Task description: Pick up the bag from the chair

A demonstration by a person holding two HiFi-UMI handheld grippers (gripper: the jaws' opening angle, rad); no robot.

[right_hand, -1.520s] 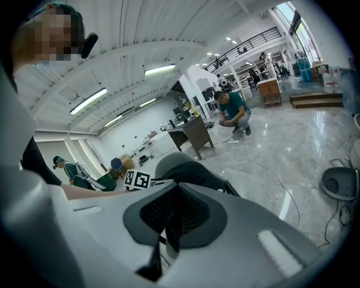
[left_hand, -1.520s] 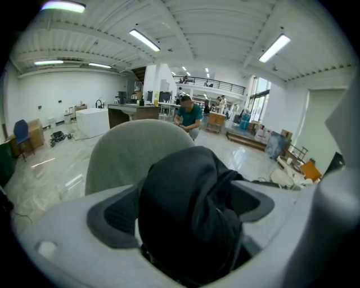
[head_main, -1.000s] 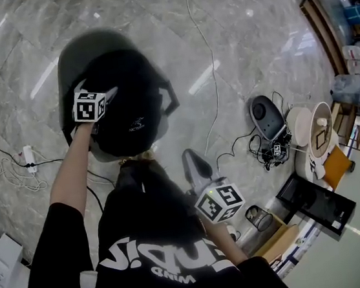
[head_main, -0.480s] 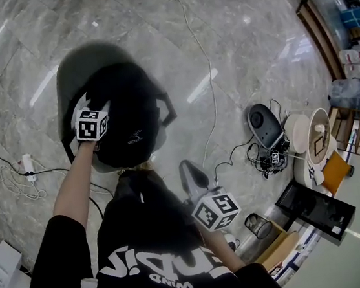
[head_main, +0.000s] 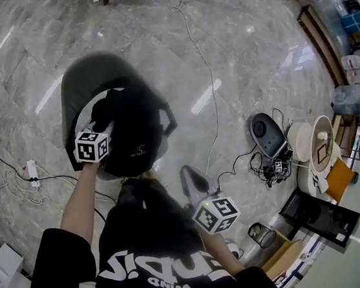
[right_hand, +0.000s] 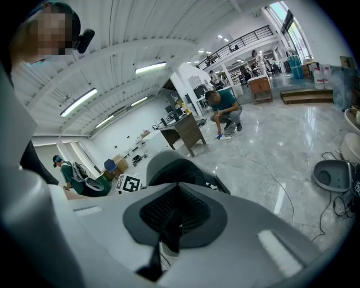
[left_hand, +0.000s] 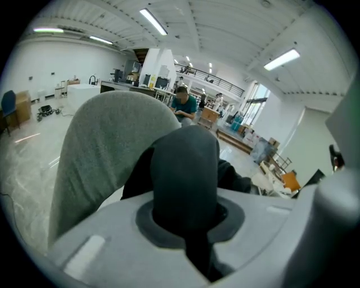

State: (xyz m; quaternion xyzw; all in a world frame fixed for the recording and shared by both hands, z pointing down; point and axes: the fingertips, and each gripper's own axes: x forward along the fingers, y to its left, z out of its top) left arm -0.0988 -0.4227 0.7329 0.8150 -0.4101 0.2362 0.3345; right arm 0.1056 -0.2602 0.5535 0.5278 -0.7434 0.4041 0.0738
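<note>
Bag [head_main: 133, 136], black: located at the grey chair [head_main: 78, 81], in front of its backrest. A fold of its fabric is clamped between the fingers of the left gripper [head_main: 104, 127]. Right gripper [head_main: 193, 179]: fingers are pressed together, nothing is held; positioned well apart from the bag.

The head view looks steeply down on the chair [head_main: 84, 77]; the left gripper view faces it close, the right from farther.
</note>
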